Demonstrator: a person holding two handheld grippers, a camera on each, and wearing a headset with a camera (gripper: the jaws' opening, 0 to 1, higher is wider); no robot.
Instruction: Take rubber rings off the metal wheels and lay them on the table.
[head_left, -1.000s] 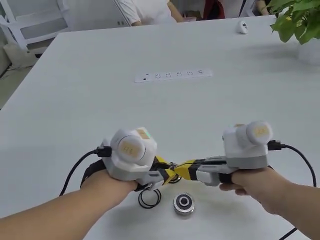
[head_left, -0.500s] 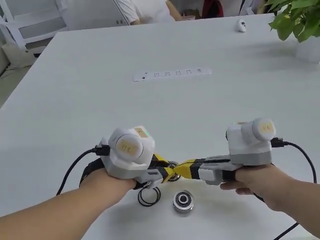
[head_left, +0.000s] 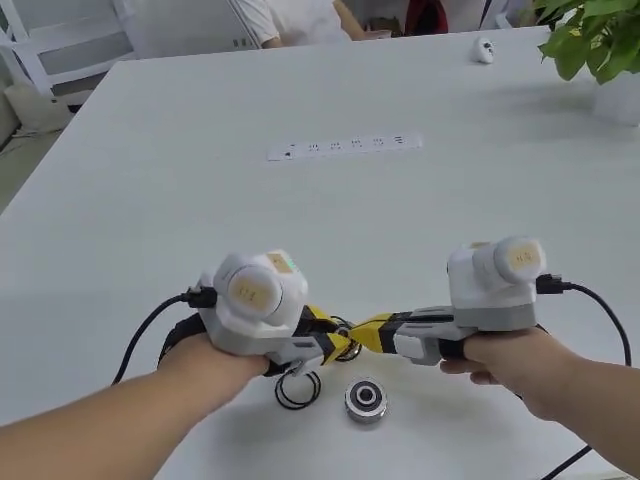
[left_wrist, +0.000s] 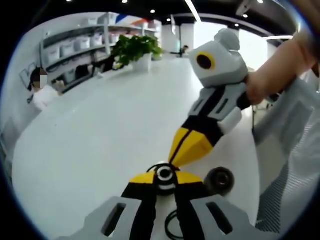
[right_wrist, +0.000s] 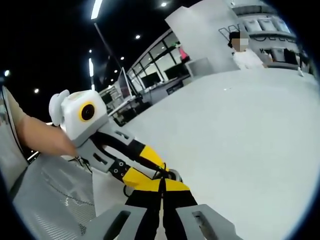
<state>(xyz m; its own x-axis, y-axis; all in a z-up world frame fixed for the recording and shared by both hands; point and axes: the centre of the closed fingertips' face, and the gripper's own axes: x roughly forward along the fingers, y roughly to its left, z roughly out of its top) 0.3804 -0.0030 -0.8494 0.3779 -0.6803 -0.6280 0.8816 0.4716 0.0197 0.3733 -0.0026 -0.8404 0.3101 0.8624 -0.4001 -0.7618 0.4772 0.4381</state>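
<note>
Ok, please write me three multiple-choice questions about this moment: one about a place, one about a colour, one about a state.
1. Where does the loose wheel lie?
A. at the far edge of the table
B. beside the rubber rings, near the person
C. far to one side, apart from everything

2. What colour are the rubber rings?
A. red
B. white
C. black

3. What is the state of the left gripper?
A. open above the table
B. shut on a second wheel
C. shut on nothing

Answers:
1 B: the head view shows the wheel and the rings side by side at the near edge.
2 C: they are black loops on the pale table.
3 B: the left gripper view shows its jaws closed on that wheel.
</note>
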